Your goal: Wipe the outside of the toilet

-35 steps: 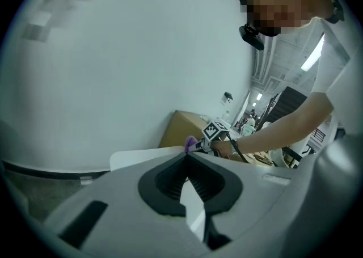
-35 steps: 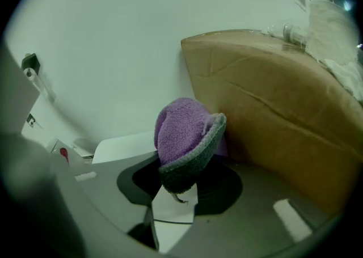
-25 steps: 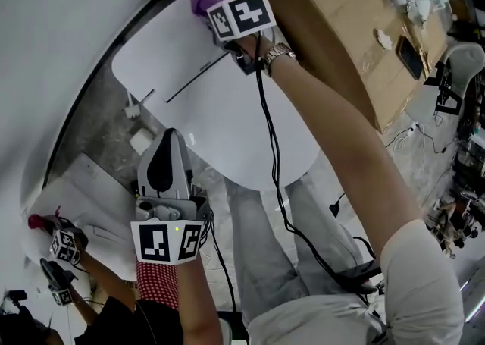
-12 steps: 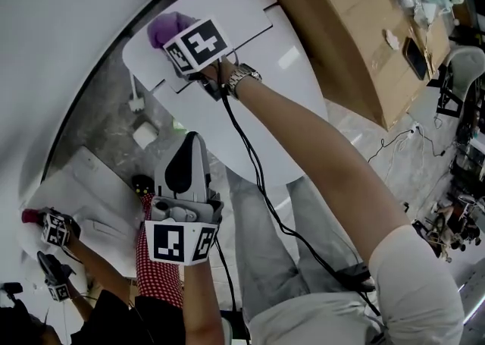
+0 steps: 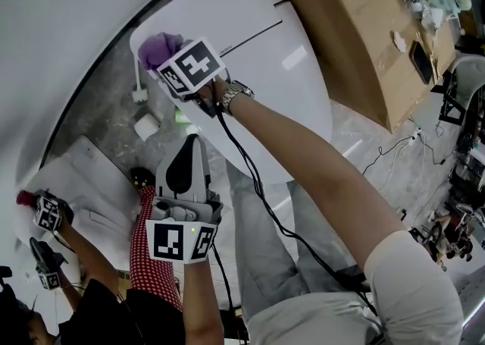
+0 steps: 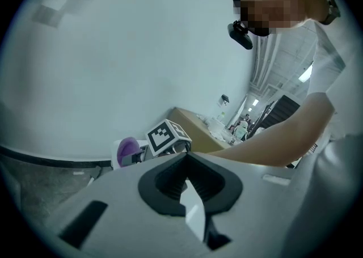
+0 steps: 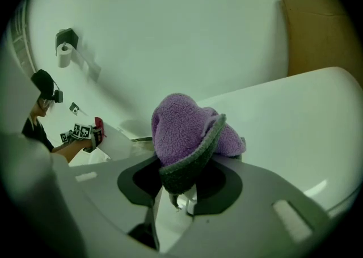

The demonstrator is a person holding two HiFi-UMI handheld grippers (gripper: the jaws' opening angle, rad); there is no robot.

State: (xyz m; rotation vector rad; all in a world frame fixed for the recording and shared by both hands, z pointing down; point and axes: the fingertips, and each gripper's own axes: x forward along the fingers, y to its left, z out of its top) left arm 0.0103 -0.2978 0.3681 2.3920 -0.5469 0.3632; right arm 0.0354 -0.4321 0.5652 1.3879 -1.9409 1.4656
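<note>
Head view: the right gripper (image 5: pixel 168 61) holds a purple cloth (image 5: pixel 158 48) at the far left corner of the glossy white toilet (image 5: pixel 280 70), apparently touching it. The left gripper (image 5: pixel 188 148) hangs just off the toilet's left edge.

Left gripper view: its grey jaws are pressed together with nothing between them.

Right gripper view: the jaws clamp the fleecy, grey-hemmed cloth above the smooth, rounded toilet top.

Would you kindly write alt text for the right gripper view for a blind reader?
The right gripper is shut on a fluffy purple cloth with a grey edge, with the glossy white toilet beyond. A toilet-paper roll hangs on the wall behind.
</note>
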